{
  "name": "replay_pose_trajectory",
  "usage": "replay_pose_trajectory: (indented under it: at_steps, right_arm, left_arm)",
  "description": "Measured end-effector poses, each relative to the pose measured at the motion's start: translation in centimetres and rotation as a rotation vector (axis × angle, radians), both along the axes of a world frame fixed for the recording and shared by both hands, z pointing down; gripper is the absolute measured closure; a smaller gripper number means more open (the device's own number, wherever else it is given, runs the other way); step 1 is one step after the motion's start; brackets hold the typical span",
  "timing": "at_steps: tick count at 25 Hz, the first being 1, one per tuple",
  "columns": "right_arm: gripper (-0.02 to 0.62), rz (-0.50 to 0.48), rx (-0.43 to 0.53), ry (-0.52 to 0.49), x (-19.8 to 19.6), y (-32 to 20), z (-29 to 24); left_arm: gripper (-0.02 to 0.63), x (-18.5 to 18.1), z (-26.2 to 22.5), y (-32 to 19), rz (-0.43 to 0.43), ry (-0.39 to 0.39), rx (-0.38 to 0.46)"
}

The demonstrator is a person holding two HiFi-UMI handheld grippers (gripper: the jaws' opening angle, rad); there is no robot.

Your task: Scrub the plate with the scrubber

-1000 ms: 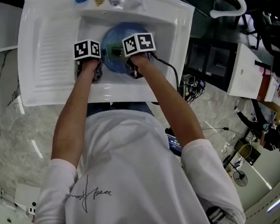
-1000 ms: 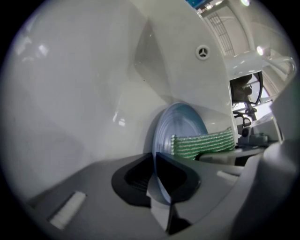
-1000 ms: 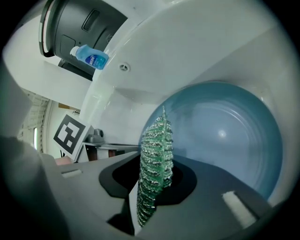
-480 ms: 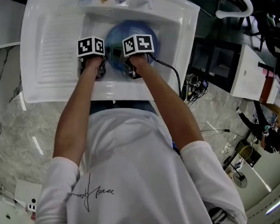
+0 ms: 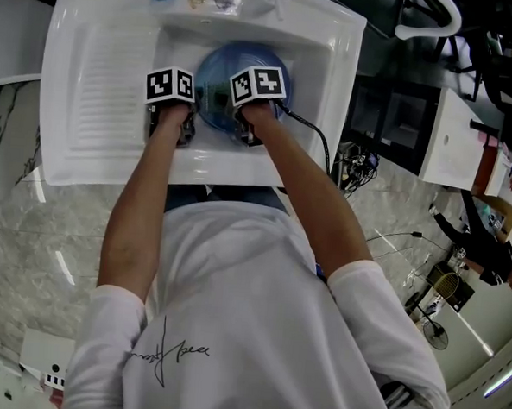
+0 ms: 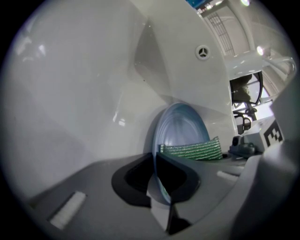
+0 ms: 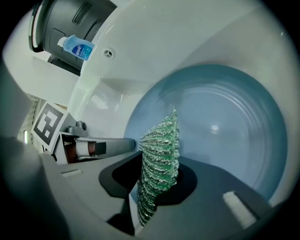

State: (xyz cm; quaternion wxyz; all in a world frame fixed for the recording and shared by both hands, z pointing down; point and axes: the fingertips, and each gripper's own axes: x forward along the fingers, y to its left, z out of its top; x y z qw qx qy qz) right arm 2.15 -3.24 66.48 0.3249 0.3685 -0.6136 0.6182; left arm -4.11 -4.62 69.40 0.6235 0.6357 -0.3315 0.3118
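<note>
In sink (image 5: 83, 68), plate (image 5: 214, 67) is held by its rim, clamped in left tongs (image 6: 157, 164); its face is turned to right tongs (image 7: 159, 176). There scrubber (image 7: 161, 145) is clamped edge-on, long axis pointed at plate's face. Both grips are hidden under marker cubes (image 5: 170, 84) in head view and shown only in gripper views.

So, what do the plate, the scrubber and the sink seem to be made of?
Plate: blue, glossy, concentric rings, one bright reflection; glazed ceramic or hard plastic, cannot tell which.
Scrubber: green ribbed mesh with glittering threads, probably synthetic fibre.
Sink: white, smooth, shiny highlights; probably glazed ceramic.
</note>
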Motion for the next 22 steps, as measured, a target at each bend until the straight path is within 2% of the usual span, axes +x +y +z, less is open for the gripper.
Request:
replay_pose_trajectory:
  at_steps: [22]
  right_arm:
    - [0.509, -0.055, 0.000, 0.016, 3.1, 0.7, -0.3]
  left_arm:
    - [0.532, 0.0, 0.0, -0.1, 0.001, 0.001, 0.000]
